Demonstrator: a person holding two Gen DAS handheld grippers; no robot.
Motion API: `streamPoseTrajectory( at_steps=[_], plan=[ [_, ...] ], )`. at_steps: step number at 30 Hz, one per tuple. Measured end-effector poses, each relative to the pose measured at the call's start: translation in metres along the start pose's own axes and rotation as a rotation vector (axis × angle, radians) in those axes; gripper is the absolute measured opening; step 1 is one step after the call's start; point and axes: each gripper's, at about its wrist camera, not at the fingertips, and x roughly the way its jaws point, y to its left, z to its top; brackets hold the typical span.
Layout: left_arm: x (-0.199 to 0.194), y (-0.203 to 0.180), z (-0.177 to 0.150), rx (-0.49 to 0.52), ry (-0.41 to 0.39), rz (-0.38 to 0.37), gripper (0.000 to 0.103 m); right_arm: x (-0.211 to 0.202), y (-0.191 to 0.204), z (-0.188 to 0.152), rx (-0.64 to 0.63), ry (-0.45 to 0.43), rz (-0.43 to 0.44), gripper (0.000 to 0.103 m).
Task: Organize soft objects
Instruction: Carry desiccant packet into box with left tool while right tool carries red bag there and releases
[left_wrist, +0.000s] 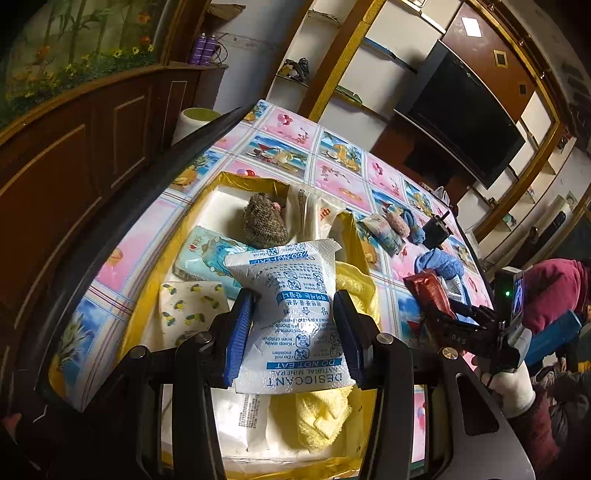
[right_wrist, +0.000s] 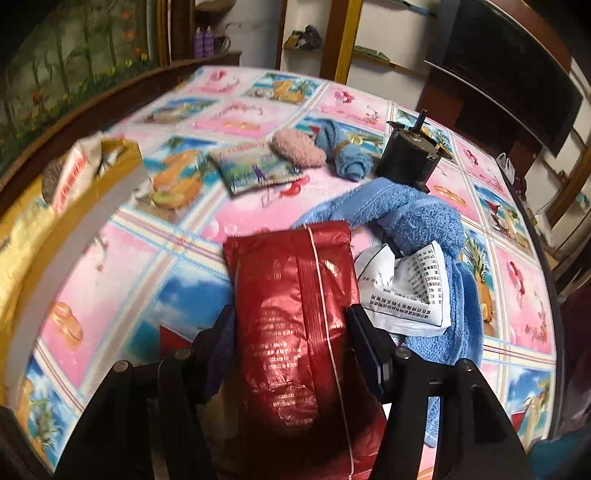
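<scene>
Left wrist view: the left gripper (left_wrist: 293, 328) is seen closed on a white desiccant packet (left_wrist: 291, 314), its blue pads (left_wrist: 240, 332) pressed against both edges. The packet is held above an open box (left_wrist: 236, 181) lined in yellow. Inside the box, a knitted grey bundle (left_wrist: 265, 221) lies at 12 o'clock from the packet, a pale blue tissue pack (left_wrist: 207, 262) at 10 o'clock, a lemon-print cloth (left_wrist: 188, 310) at 9 o'clock and a yellow towel (left_wrist: 325, 413) at 5 o'clock. The right gripper (left_wrist: 439, 295) is visible at 3 o'clock, over the patterned tablecloth (left_wrist: 332, 173).

Right wrist view: a red foil pouch (right_wrist: 295, 314) is seen between the parted fingers of the right gripper; whether the pads touch it cannot be told, as the left finger is blurred. At 2 o'clock from the pouch a blue towel (right_wrist: 413, 214) is draped over a white printed packet (right_wrist: 410, 291). A pink fuzzy roll (right_wrist: 297, 147) and a printed tissue pack (right_wrist: 255, 166) lie at 12 o'clock, a black motor-like block (right_wrist: 410, 151) at 1 o'clock.
</scene>
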Motion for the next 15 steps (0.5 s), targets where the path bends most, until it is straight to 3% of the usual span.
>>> streamPoseTrajectory(
  at_steps=[5, 10, 15],
  plan=[
    [-0.006, 0.008, 0.006, -0.006, -0.013, 0.019, 0.044, -0.014, -0.029, -0.004, 0.139, -0.019, 0.134, 0.038],
    [-0.004, 0.016, 0.017, -0.009, 0.003, 0.019, 0.044, -0.033, -0.051, -0.013, 0.252, -0.073, 0.221, 0.037],
    [0.012, 0.019, 0.038, 0.026, 0.019, 0.068, 0.044, -0.072, -0.061, -0.004, 0.313, -0.187, 0.278, 0.037]
  ],
)
